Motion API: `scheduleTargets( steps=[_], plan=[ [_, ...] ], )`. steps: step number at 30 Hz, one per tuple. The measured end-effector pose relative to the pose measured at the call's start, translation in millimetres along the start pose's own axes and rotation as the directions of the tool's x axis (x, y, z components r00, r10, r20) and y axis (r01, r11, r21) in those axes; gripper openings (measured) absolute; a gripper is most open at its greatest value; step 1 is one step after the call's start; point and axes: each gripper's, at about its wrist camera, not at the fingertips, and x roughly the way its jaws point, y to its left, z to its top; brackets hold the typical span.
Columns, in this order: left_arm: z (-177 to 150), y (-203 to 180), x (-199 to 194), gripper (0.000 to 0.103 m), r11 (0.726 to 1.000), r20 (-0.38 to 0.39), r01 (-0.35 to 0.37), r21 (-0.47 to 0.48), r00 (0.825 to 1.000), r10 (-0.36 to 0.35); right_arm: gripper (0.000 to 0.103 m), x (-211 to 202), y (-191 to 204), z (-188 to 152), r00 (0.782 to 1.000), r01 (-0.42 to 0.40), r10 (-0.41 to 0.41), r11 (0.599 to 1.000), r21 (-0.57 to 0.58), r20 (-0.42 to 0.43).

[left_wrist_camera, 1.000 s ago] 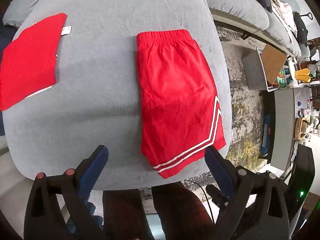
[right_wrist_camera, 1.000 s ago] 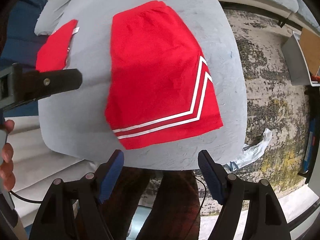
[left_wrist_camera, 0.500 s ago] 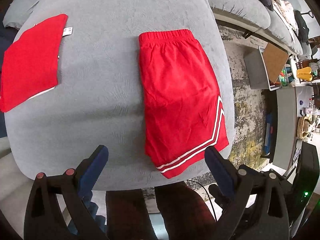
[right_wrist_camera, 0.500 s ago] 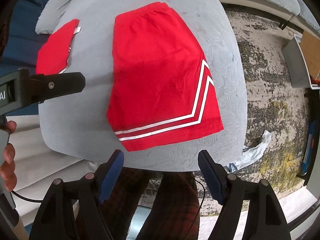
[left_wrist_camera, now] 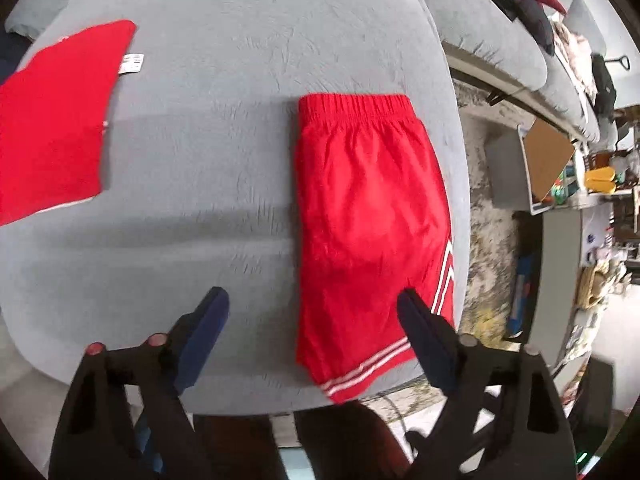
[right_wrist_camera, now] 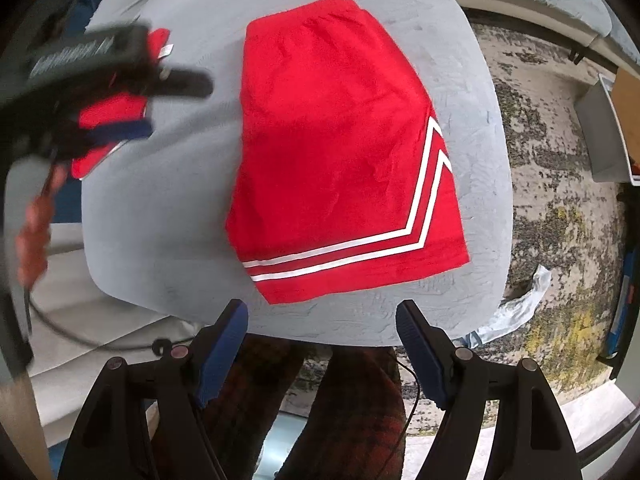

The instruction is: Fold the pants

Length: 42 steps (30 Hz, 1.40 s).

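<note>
Shorts [right_wrist_camera: 340, 144] whole only from right wrist; left tool [left_wrist_camera: 312, 304] and right tool [right_wrist_camera: 320, 320] both agape, empty.

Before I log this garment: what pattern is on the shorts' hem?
Two white chevron stripes on the red shorts, clearest in the right wrist view.

The red shorts [left_wrist_camera: 368, 216] are a thin woven cloth with a faint sheen, lightly creased, the waistband gathered and ribbed; the white stripes [right_wrist_camera: 400, 236] look smooth and flat, like applied tape; the grey cushion [left_wrist_camera: 224, 160] beneath is a soft, matt plush whose short nap shows brush marks; the second red garment [left_wrist_camera: 52, 120] is matt cloth with a small white fabric label; the left gripper [left_wrist_camera: 312, 320] and right gripper [right_wrist_camera: 320, 324] have matt black plastic frames and fingers [right_wrist_camera: 224, 340] faced with dull blue rubbery pads; the rug [right_wrist_camera: 560, 184] looks coarse and mottled.
</note>
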Motion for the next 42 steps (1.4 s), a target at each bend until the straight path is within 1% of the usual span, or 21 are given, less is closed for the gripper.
scheduleTargets(
  steps=[2,3,5,7,9,10,11,12,14,18,22,27,29,31,32,34,36,38,39,41,42],
  plan=[
    [12.4,4.6,6.7,0.074,0.999,0.000,0.038,0.003,0.999,-0.038,0.073,3.2,1.0,-1.6,1.000,-0.006,0.006,1.000,-0.001,-0.004],
    [20.6,6.0,12.7,0.073,0.999,-0.014,0.029,0.012,0.999,-0.029,0.073,4.8,1.3,-2.7,1.000,-0.009,0.009,1.000,0.004,-0.005],
    [33.6,7.8,23.3,0.059,0.999,-0.030,0.038,0.031,0.999,-0.037,0.073,7.5,1.6,-4.1,1.000,-0.021,0.021,1.000,0.012,-0.008],
    [44.7,8.5,35.9,0.050,0.998,-0.068,0.025,0.049,0.997,-0.022,0.073,9.5,2.1,-6.0,1.000,-0.024,0.024,1.000,0.016,-0.009],
    [53.1,9.1,46.7,0.042,0.997,-0.089,0.040,0.070,0.995,-0.034,0.073,11.1,1.9,-7.7,1.000,-0.022,0.022,0.999,0.023,-0.007],
    [55.6,9.8,50.2,0.035,0.997,-0.100,0.049,0.068,0.994,-0.042,0.073,11.4,1.4,-8.1,1.000,-0.023,0.023,0.999,0.027,-0.008],
    [59.3,11.2,56.1,0.032,0.994,-0.115,0.090,0.062,0.990,-0.082,0.073,12.5,1.0,-8.7,1.000,-0.025,0.025,0.999,0.031,-0.009],
    [61.2,12.2,60.3,0.030,0.993,-0.127,0.107,0.058,0.987,-0.099,0.073,13.3,0.5,-9.1,1.000,-0.024,0.024,0.999,0.037,-0.010],
    [64.6,14.2,67.2,0.023,0.992,-0.144,0.115,0.042,0.984,-0.108,0.073,14.2,-0.8,-10.3,1.000,-0.028,0.029,0.999,0.047,-0.009],
    [69.7,15.0,76.7,0.023,0.991,-0.146,0.131,0.037,0.981,-0.124,0.073,16.9,-2.4,-12.0,0.999,-0.035,0.035,0.997,0.064,-0.007],
    [74.1,8.2,83.5,0.022,0.990,-0.146,0.127,0.069,0.983,-0.115,0.073,20.4,-3.0,-14.2,0.999,-0.038,0.039,0.996,0.075,-0.010],
    [75.1,1.0,90.8,0.022,0.991,-0.149,0.115,0.066,0.983,-0.104,0.073,20.3,-1.4,-16.4,0.999,-0.046,0.047,0.996,0.082,-0.005],
    [72.6,-4.7,90.7,0.022,0.987,-0.142,0.130,0.098,0.983,-0.116,0.073,20.7,-1.6,-16.2,0.999,-0.049,0.050,0.995,0.087,-0.003],
    [70.1,-8.8,98.2,0.024,0.984,-0.134,0.113,0.139,0.986,-0.094,0.073,21.1,-0.8,-15.3,0.999,-0.050,0.050,0.995,0.089,0.001],
    [69.9,-7.0,99.6,0.024,0.984,-0.134,0.125,0.130,0.985,-0.108,0.073,19.9,-1.4,-14.6,0.999,-0.050,0.050,0.995,0.088,0.006],
    [72.6,3.9,98.5,0.024,0.980,-0.145,0.188,0.060,0.973,-0.177,0.073,16.3,-0.4,-13.9,0.998,-0.059,0.056,0.995,0.086,0.035],
    [75.7,16.7,102.0,0.024,0.966,-0.161,0.258,-0.009,0.953,-0.256,0.073,14.3,2.7,-13.6,0.995,-0.070,0.065,0.995,0.074,0.075],
    [77.0,22.1,104.5,0.024,0.956,-0.168,0.291,-0.041,0.941,-0.294,0.073,13.6,7.4,-13.4,0.991,-0.080,0.073,0.995,0.056,0.109],
    [76.7,21.5,104.8,0.024,0.955,-0.169,0.294,-0.040,0.940,-0.297,0.073,14.1,10.8,-13.3,0.990,-0.081,0.075,0.996,0.046,0.120],
    [75.9,14.4,103.6,0.025,0.960,-0.176,0.279,0.010,0.946,-0.273,0.073,16.8,17.3,-13.4,0.987,-0.097,0.092,0.995,0.033,0.130],
    [75.2,7.7,103.1,0.025,0.965,-0.182,0.258,0.053,0.952,-0.245,0.073,18.4,19.5,-13.3,0.987,-0.106,0.101,0.994,0.029,0.126]
  ],
)
